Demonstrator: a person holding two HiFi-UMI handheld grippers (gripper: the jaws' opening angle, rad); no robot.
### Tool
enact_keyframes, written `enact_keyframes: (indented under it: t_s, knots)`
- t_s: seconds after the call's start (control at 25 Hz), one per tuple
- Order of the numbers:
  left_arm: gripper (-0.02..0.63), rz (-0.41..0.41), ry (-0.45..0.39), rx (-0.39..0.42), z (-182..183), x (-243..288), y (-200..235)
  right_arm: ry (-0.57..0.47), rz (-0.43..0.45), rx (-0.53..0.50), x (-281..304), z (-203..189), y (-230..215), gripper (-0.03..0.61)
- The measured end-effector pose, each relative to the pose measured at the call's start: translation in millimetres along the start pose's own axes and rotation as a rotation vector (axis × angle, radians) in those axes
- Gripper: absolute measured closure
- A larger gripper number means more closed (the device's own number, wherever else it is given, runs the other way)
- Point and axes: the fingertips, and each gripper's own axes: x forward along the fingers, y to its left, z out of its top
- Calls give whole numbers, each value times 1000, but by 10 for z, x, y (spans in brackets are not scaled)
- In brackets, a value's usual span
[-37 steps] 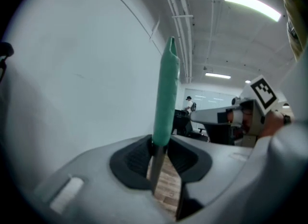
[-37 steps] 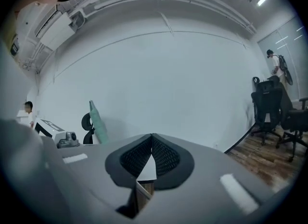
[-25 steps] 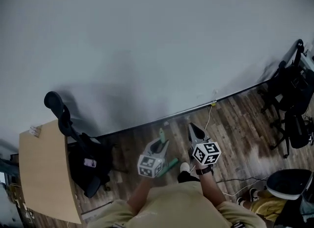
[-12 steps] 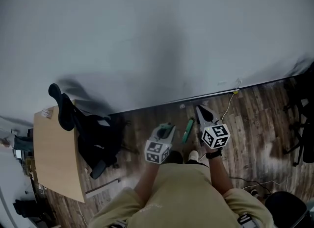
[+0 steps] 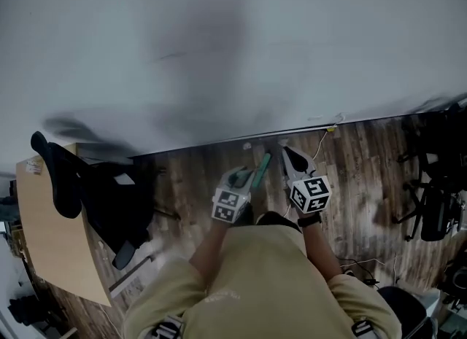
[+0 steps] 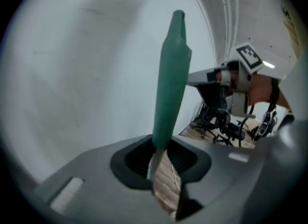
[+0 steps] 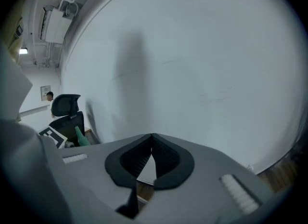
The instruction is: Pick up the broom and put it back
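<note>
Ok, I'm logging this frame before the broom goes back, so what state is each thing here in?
Left gripper: shut on the broom handle.
Broom handle: held, green end sticking out past the jaws; broom head out of view.
Right gripper: shut, nothing between its jaws.
Office chair: upright, nobody in it, next to the desk.

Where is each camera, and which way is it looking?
Head view: on the person's head, looking steeply down at floor and wall; shows both forearms, left gripper and right gripper.
Left gripper view: on the left gripper, looking along its fingers, shut on the green broom handle, toward the wall.
Right gripper view: on the right gripper, looking along its shut, empty fingers at the wall.
Shared: each gripper view shows the other gripper.
</note>
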Motion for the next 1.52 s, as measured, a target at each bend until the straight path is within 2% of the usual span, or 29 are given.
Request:
enact_keyframes:
  t_s: [0.16, 0.24, 0.36, 0.52, 0.68, 0.76, 0.88, 0.96, 1.08, 1.28, 1.52]
  knots:
    - [523, -45, 84, -14, -355, 504, 346, 27, -86, 65, 242, -218, -340, 572]
    - [521, -58, 113, -31, -468, 716, 495, 62, -98, 105, 350, -397, -447, 572]
    - [522, -99, 149, -29, -591, 958, 625, 118, -70, 160, 552, -645, -476, 572]
    - [523, -165, 202, 11, -873, 1310, 741, 175, -31, 156, 930, -845, -521, 572]
    - [522, -172, 276, 14, -1273, 1486, 757, 216, 7, 141, 1108, -1001, -484, 572]
    - [520, -149, 287, -14, -1379, 1572, 811, 228, 10, 156, 1145, -1052, -526, 572]
    - [522, -84, 277, -97, -1416, 1729, 1011, 248, -5, 178, 1156, -1178, -636, 572]
    - [523, -56, 269, -123, -1390, 1845, 1159, 262, -28, 200, 1151, -1271, -728, 572]
    - [523, -36, 247, -118, -1309, 1991, 1312, 271, -42, 224, 1102, -1353, -805, 572]
    - [524, -52, 262, -44, -1112, 2240, 1456, 280, -57, 241, 1052, -1435, -938, 572]
    - [508, 37, 223, -95, -1019, 2511, 1777, 291, -79, 263, 1057, -1514, -1077, 572]
